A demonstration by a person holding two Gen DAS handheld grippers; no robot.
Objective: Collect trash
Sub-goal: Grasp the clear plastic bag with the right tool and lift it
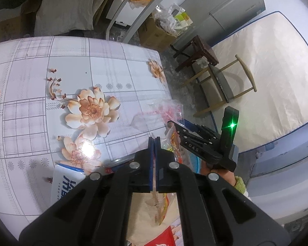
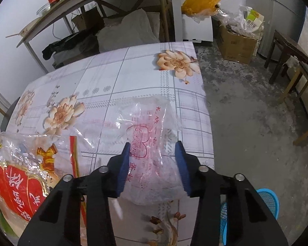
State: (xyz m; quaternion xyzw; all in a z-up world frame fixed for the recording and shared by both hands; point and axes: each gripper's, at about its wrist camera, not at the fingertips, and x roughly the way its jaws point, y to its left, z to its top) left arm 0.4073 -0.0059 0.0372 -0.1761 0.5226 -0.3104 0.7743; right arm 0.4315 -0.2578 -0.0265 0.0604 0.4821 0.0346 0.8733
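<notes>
Clear plastic bag (image 2: 152, 141) | crinkled, red printing | between right gripper (image 2: 155, 164) fingers

A lived-in home – table (image 2: 145, 78) w/ flowered cloth, fridge (image 1: 232, 10), wooden chair (image 1: 221, 86), shelf (image 2: 76, 2) of jars, cardboard box (image 2: 236, 43) on bare concrete floor (image 2: 246, 106).

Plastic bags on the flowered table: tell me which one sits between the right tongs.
The clear crinkled plastic bag with thin red writing, near the table's edge. The other, a clear bag with big red-and-gold printing, lies off to the side.
</notes>
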